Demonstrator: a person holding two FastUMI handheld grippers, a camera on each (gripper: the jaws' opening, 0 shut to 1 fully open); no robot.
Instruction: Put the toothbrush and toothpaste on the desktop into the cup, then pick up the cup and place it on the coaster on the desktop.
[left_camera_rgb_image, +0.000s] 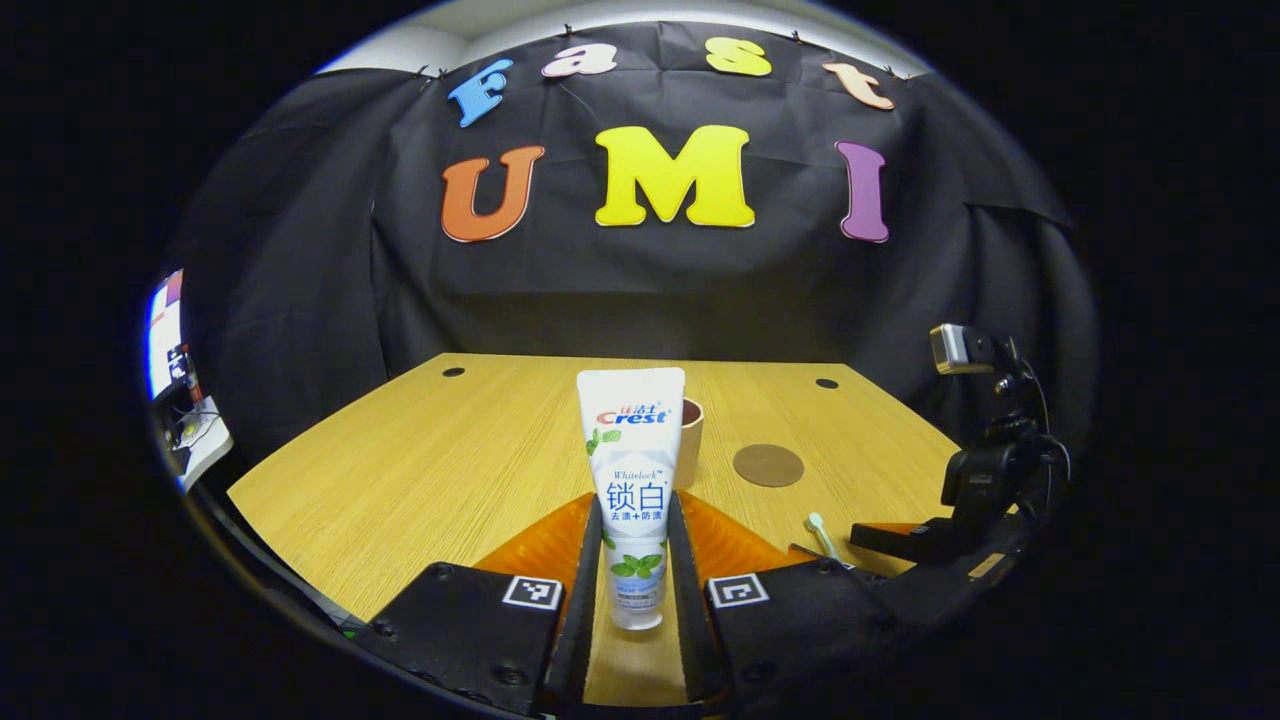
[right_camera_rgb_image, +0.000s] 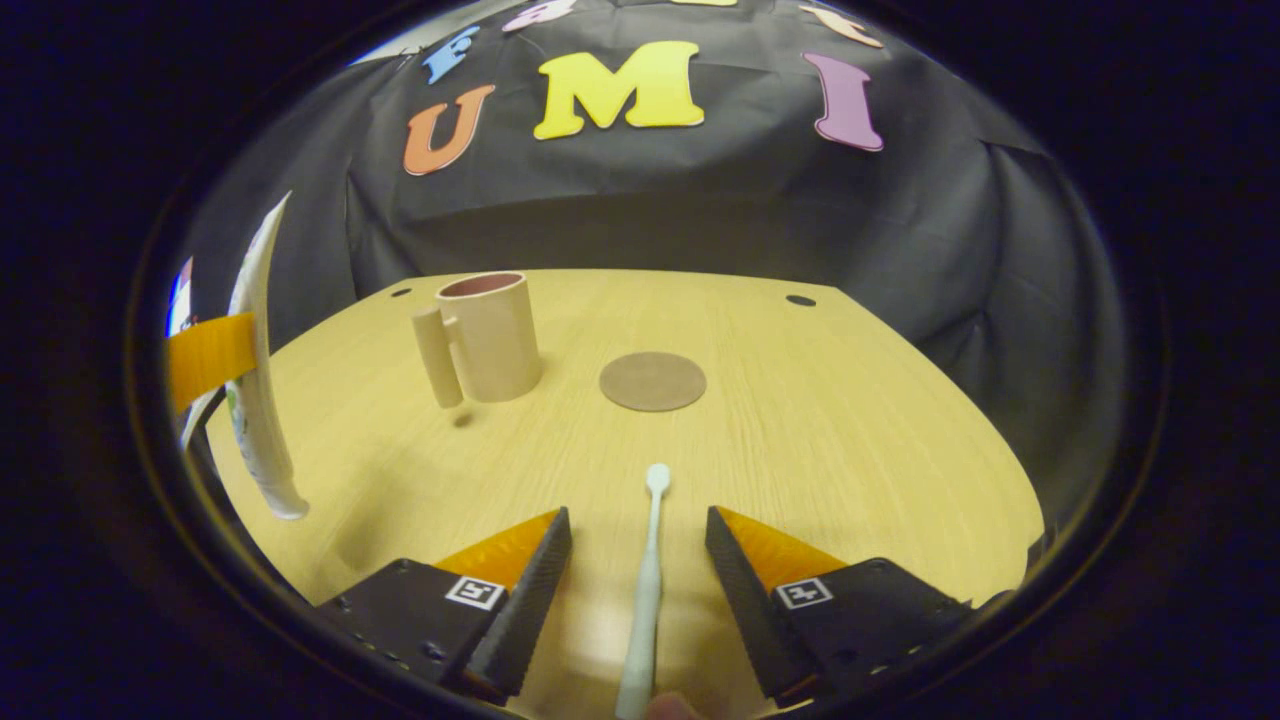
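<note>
Between the left tongs (left_camera_rgb_image: 636, 535), toothpaste (left_camera_rgb_image: 633, 470) clamped upright, cap down

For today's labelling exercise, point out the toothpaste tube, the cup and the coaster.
toothpaste tube (left_camera_rgb_image: 634, 470), left gripper view, on the middle of its printed front.
cup (right_camera_rgb_image: 497, 340), right gripper view, on its side wall.
coaster (right_camera_rgb_image: 652, 381), right gripper view, on its flat centre.

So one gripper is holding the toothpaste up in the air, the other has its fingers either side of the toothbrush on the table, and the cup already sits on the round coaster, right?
Not quite. In the right gripper view the cup stands on the bare desktop, apart from the coaster. The rest holds: the left gripper clamps the toothpaste, and the right gripper is open around the toothbrush.
</note>
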